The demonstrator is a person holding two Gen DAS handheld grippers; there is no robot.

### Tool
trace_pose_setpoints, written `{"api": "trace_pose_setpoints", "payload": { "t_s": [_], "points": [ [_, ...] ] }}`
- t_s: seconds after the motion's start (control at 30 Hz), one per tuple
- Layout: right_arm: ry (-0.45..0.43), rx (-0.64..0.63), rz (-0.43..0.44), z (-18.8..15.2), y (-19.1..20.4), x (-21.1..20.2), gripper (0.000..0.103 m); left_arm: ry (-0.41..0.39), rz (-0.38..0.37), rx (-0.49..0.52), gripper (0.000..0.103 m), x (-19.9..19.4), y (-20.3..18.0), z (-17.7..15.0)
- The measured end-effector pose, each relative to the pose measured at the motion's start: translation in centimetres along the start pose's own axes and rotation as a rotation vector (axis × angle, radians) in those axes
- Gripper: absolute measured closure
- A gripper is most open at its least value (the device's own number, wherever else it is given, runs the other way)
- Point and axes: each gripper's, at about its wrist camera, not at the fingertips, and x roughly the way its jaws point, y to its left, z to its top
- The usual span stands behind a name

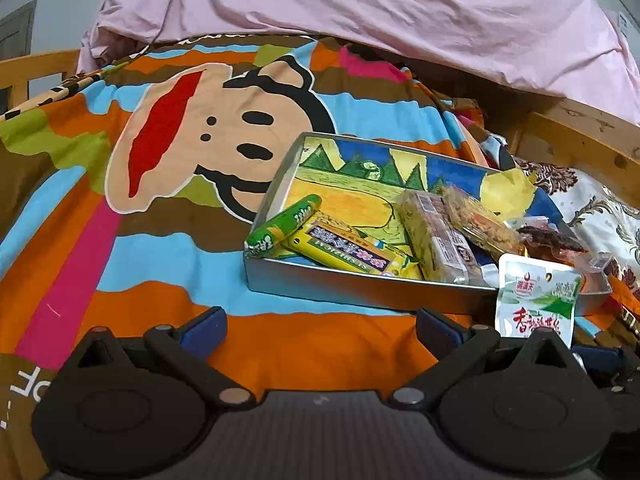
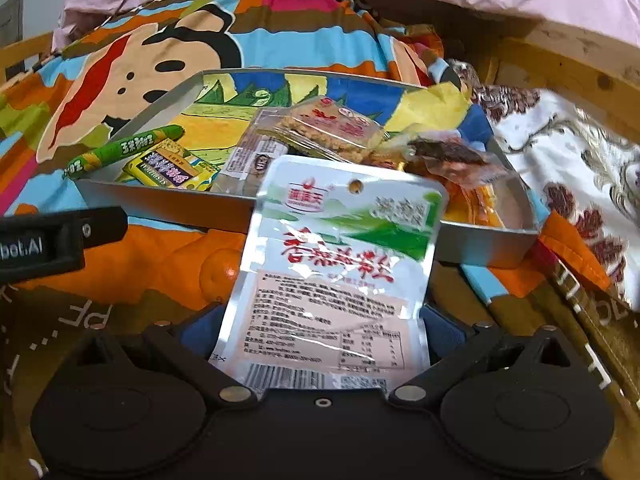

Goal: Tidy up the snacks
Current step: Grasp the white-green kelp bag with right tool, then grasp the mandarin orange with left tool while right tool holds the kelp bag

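Right wrist view: your right gripper (image 2: 324, 332) is clamped on a white snack pouch (image 2: 336, 264) with red lettering, held upright just in front of the metal tray (image 2: 168, 200). Your left gripper (image 1: 320, 328) stands wide and empty over the cartoon monkey blanket (image 1: 160, 152). Farther off, inside the tray, lie a green sausage stick (image 1: 280, 222), a yellow candy bar (image 1: 348, 250) and clear-wrapped crispy bars (image 1: 434, 232). Beyond them rises pink bedding (image 1: 400, 8)
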Motion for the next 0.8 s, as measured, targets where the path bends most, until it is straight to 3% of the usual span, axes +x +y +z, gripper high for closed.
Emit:
{"api": "trace_pose_setpoints", "payload": {
  "t_s": [0.2,0.47,0.67,0.8],
  "points": [
    [0.021,0.018,0.032,-0.2,-1.4,-1.1,0.005,0.016,-0.024,0.014,0.001,0.2,-0.2,-0.3],
    [0.071,-0.176,0.068,-1.0,-3.1,-3.4,0.005,0.023,-0.083,0.07,0.001,0.1,-1.0,-0.7],
    [0.086,-0.141,0.111,-1.1,-5.1,-3.6,0.004,0.023,-0.16,0.2,0.001,0.1,-2.9,-1.3],
    [0.085,-0.191,0.075,-0.6,-4.4,-3.2,0.001,0.024,-0.219,0.269,0.001,0.5,-4.5,-1.4]
  ]
}}
